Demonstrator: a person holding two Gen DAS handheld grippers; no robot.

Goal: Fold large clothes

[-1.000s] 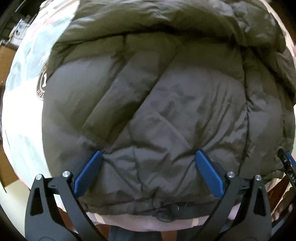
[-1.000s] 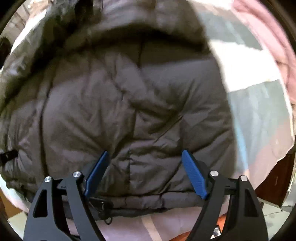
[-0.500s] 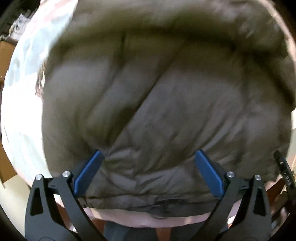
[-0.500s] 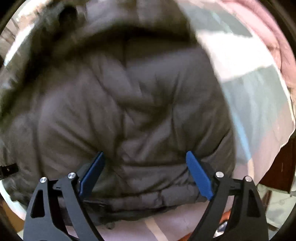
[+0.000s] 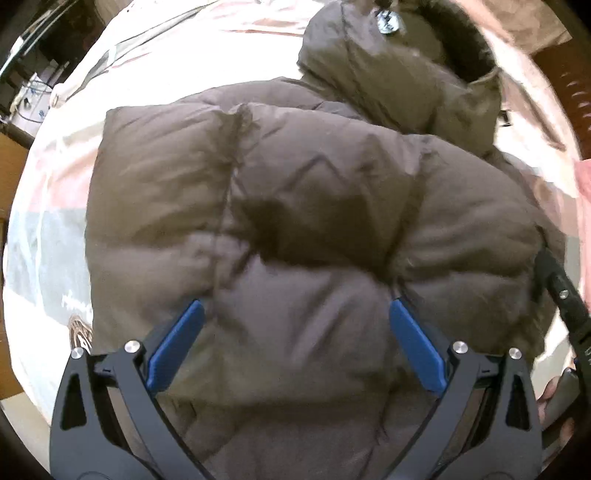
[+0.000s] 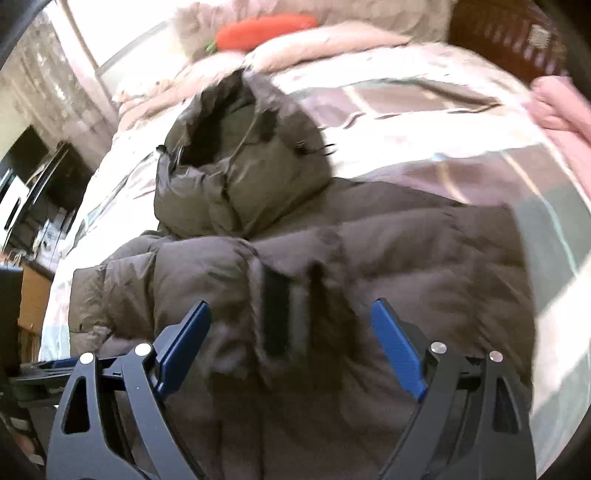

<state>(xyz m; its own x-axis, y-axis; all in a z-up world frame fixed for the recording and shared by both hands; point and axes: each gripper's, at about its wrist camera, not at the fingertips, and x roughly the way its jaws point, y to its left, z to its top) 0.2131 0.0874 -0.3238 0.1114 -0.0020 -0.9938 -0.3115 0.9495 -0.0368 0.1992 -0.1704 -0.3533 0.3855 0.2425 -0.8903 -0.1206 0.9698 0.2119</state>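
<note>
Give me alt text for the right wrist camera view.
A dark brown puffer jacket lies folded on a bed's pale patchwork cover, its hood at the far end. The right claw is above it, blue pads wide apart, gripping nothing. A red-orange plush lies by the pillows.

Your left gripper [image 5: 295,314] hangs over the brown puffer jacket [image 5: 295,206], blue pads [image 5: 177,343] spread wide with nothing pinched between them. The jacket lies folded in a bulky block on the pale patterned bedspread [image 5: 48,229]; its hood [image 5: 399,70] sits at the far end. Your right gripper [image 5: 565,299] shows at the right edge, jaw state unreadable here.
</note>
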